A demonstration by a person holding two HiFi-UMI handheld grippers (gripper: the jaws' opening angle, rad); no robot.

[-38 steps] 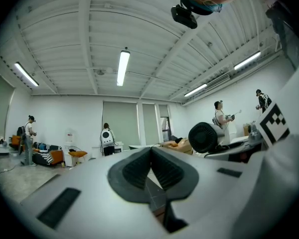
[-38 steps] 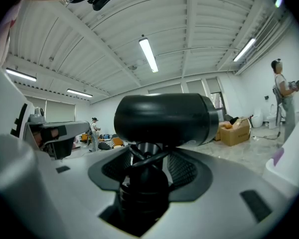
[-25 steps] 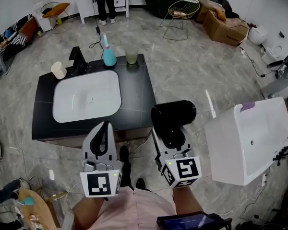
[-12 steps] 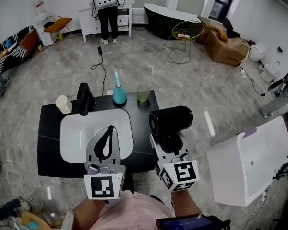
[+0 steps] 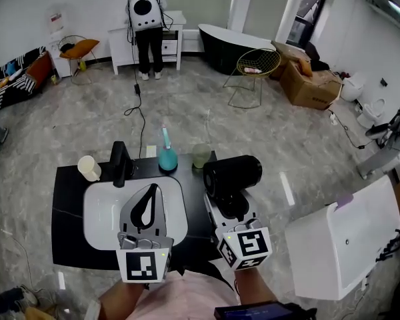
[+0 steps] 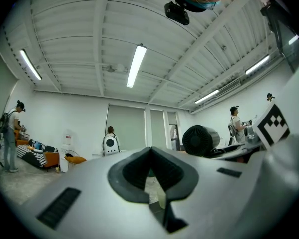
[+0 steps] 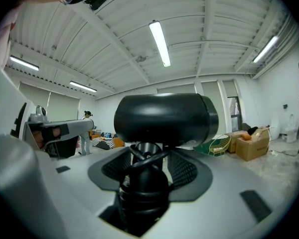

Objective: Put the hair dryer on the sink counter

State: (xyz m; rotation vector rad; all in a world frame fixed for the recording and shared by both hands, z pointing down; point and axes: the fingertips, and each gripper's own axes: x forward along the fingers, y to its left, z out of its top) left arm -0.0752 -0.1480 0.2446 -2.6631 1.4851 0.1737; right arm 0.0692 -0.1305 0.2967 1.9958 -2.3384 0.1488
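The black hair dryer (image 5: 233, 174) stands barrel-up in my right gripper (image 5: 230, 202), which is shut on its handle; the barrel (image 7: 164, 117) lies crosswise above the jaws. It hangs over the right part of the black sink counter (image 5: 70, 235), just right of the white basin (image 5: 103, 212). My left gripper (image 5: 147, 202) hovers over the basin with its jaws together and nothing between them. In the left gripper view the left gripper (image 6: 150, 171) points up and outward, with the dryer (image 6: 202, 140) to its right.
On the counter's back edge stand a black faucet (image 5: 119, 163), a cream cup (image 5: 89, 168), a teal bottle (image 5: 167, 157) and a green cup (image 5: 201, 156). A white fixture (image 5: 340, 235) sits to the right. A person (image 5: 147, 19) stands far behind.
Both grippers have come forward from in front of the counter's near edge to over it, the hair dryer carried along. The grip has not changed.
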